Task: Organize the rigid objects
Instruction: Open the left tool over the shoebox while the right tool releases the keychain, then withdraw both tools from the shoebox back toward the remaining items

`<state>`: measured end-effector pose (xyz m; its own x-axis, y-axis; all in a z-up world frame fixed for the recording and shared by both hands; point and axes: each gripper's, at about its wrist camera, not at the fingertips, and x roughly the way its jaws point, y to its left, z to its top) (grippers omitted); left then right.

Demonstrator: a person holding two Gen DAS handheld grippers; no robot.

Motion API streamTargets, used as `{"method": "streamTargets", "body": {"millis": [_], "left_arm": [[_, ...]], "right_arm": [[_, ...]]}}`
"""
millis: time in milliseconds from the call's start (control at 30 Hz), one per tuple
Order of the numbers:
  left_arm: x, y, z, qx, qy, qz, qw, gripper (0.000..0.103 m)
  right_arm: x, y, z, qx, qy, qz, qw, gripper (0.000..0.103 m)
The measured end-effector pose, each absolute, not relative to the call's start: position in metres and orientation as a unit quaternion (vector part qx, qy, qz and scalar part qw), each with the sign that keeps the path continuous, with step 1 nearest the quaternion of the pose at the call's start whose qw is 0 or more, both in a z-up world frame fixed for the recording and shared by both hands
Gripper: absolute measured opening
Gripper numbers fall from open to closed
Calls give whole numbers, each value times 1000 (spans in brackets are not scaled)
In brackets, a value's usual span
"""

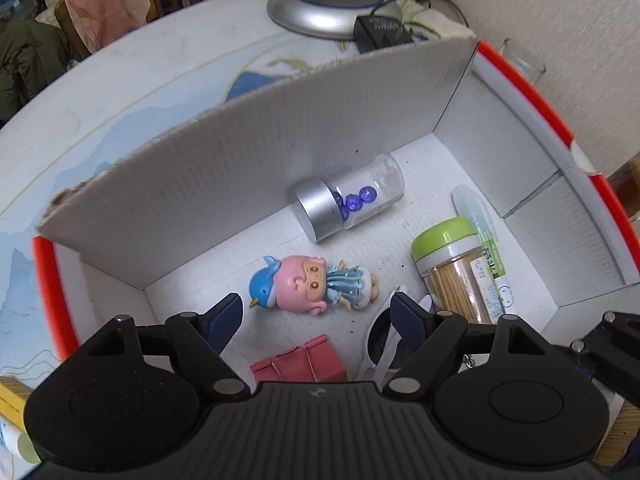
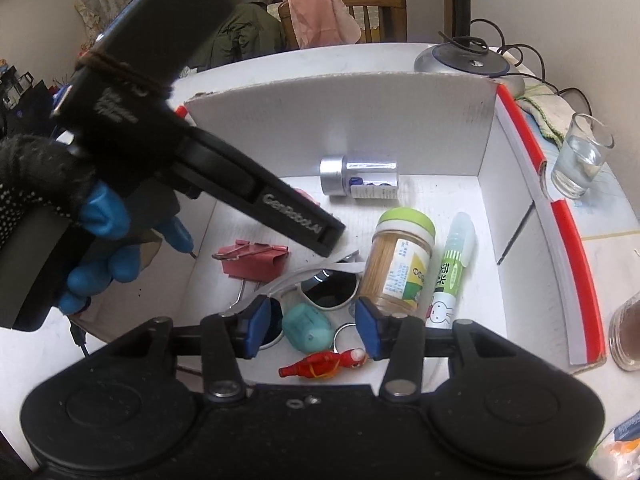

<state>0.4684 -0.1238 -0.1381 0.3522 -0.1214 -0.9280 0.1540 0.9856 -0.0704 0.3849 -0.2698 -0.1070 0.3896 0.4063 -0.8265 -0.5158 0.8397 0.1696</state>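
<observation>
While both grippers hang over the white cardboard box (image 1: 280, 140), most of the rigid objects already lie on its floor, which suggests the sorting is well along. Lying flat so they cannot roll far are the doll (image 1: 308, 284), the clear vial of blue beads (image 1: 348, 200), the toothpick jar (image 1: 452, 268) and the green-and-white glue stick (image 2: 452, 268) just beside the jar, along with the red binder clip (image 2: 256, 258) and the white sunglasses (image 2: 320, 284). Above the doll, the left gripper (image 1: 318, 312) stands with its jaws spread wide and nothing between the pads, probably either after a drop or lined up for a pick. In the right wrist view the right gripper (image 2: 314, 326) has its jaws partly apart; the teal key-ring charm (image 2: 306, 332) and the red fish-shaped trinket (image 2: 324, 364) lie between and below its tips, and no pad seems to press on either. Hard to read: the left gripper's body and a gloved hand (image 2: 80, 240) block the box's left part, the sunglasses are half hidden behind the blue pads, and the charm's ring is only partly visible.
</observation>
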Motion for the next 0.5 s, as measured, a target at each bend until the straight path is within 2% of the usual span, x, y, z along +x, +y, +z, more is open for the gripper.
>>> {"method": "streamTargets", "body": {"millis": [367,500], "left_arm": [[428,-113,-91,4,504,-95,859,81],[411,-105,-75,-1,483,-99,870,81]], "right_arm": [[377,-276,-85,-46,452,273,848,64],[373,-276,-76,-39,442,271,854,66]]}}
